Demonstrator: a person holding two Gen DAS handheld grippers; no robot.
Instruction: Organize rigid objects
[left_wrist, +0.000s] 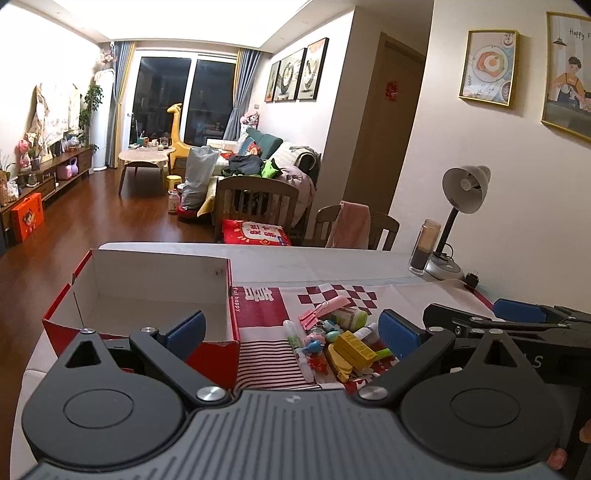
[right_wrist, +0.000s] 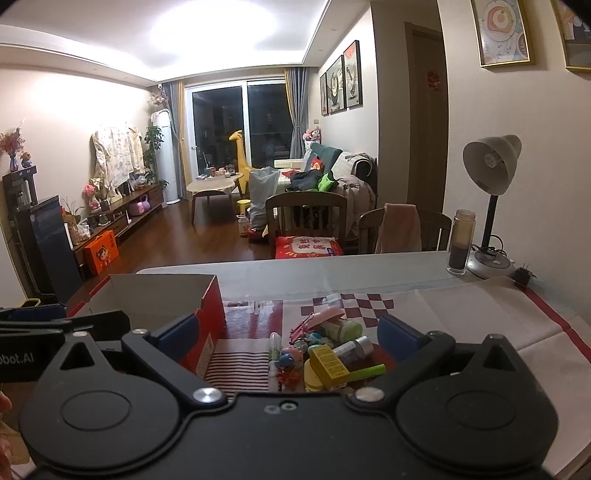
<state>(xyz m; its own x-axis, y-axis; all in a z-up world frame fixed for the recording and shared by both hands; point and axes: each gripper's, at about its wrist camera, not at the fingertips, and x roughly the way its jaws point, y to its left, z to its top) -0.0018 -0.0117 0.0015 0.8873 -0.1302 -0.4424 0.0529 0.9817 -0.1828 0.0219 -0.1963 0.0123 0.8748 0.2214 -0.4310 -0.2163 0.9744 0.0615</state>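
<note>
Two hand-held tongs, left tongs (left_wrist: 291, 330) and right tongs (right_wrist: 290, 334), hover wide open and empty over a worktop (left_wrist: 332, 258). Between them lies a pile of small rigid objects (left_wrist: 340, 338), just beside an empty red box (left_wrist: 147, 295), apparently their destination.
</note>
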